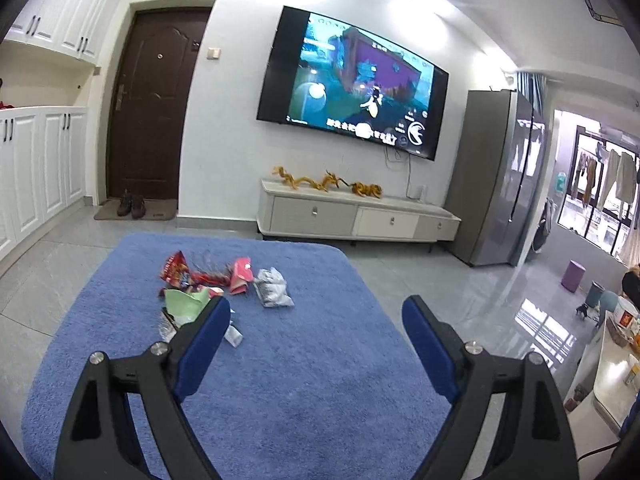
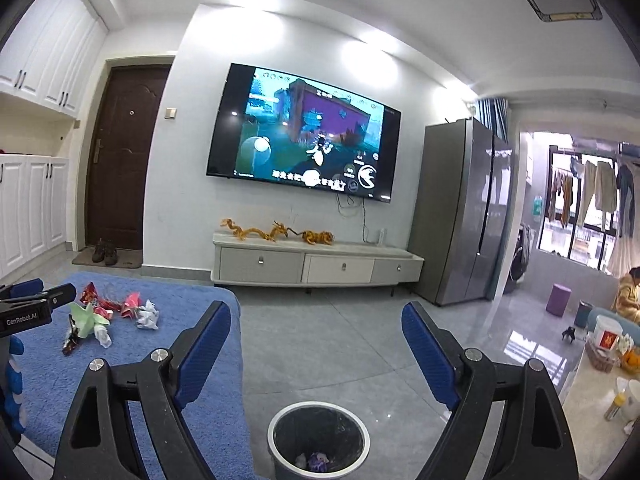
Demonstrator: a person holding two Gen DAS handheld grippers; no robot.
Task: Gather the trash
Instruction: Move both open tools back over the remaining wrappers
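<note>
Left gripper jaws wide, nothing between, poised above blue rug. Trash pile of crumpled wrappers lies on rug just ahead, left of its left finger. Right gripper likewise spread, empty; waste bin on grey floor directly below, scraps inside. Wrappers well left, television on wall beyond.

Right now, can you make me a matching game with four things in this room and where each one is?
Things:
1. trash pile
2. bin
3. shoes
4. toy dragons

Places:
A. on the mat by the brown door
B. on the blue rug
C. on the TV cabinet
D. on the grey floor beside the rug

Pairs: 1-B, 2-D, 3-A, 4-C
</note>
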